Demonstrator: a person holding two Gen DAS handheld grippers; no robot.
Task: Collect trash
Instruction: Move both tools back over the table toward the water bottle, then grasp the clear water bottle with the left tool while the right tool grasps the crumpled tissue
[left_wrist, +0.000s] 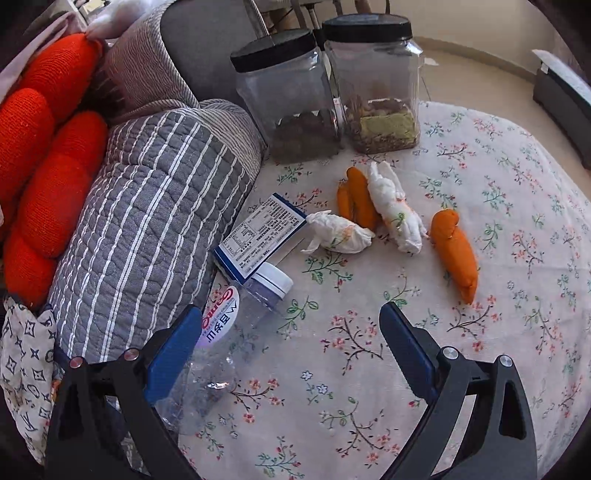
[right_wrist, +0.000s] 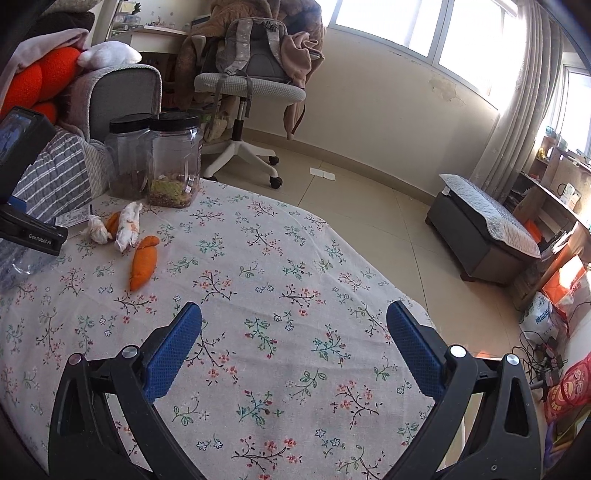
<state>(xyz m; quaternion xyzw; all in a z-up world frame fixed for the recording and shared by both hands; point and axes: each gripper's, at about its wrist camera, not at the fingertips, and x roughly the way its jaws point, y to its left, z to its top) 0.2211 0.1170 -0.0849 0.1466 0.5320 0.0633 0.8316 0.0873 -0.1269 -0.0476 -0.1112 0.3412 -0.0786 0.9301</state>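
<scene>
Floral tablecloth (left_wrist: 369, 369), crushed plastic bottle (left_wrist: 225, 347) beside open left gripper (left_wrist: 288, 339)

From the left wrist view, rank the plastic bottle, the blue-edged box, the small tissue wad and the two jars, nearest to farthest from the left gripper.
1. Plastic bottle: crushed, lying against the left gripper's left finger.
2. Blue-edged box: just beyond the bottle's cap, beside the striped cushion.
3. Small tissue wad: right of the box, mid-table.
4. Two jars: at the table's far edge.
</scene>
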